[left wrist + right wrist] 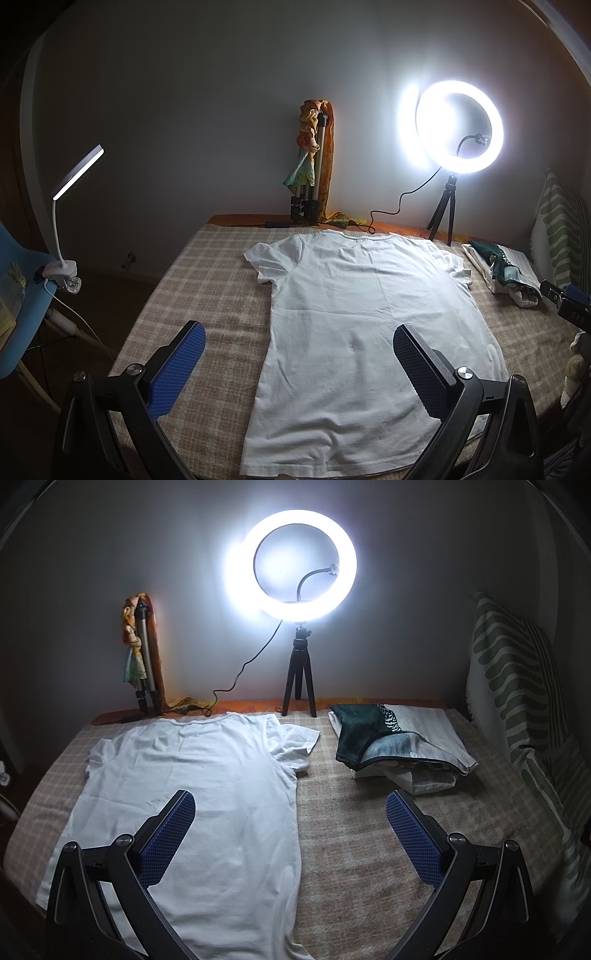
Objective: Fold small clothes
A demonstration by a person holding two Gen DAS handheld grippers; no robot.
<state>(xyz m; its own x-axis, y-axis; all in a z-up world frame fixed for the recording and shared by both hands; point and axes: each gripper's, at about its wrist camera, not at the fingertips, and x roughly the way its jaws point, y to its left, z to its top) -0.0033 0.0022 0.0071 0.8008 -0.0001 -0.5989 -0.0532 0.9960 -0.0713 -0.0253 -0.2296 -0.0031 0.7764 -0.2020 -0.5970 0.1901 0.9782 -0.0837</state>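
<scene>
A white T-shirt (354, 317) lies flat on a checked bed cover (207, 295), hem nearest. The left hand-held gripper (299, 363) and right hand-held gripper (291, 832) hover wide, gripping nothing. Bare cover flanks the shirt; folded clothes (399, 742), possibly, sit right.

Two wrist fisheyes — low over the bed, facing the far wall.
Both share the white T-shirt (354, 306) and ring light (295, 565).
</scene>
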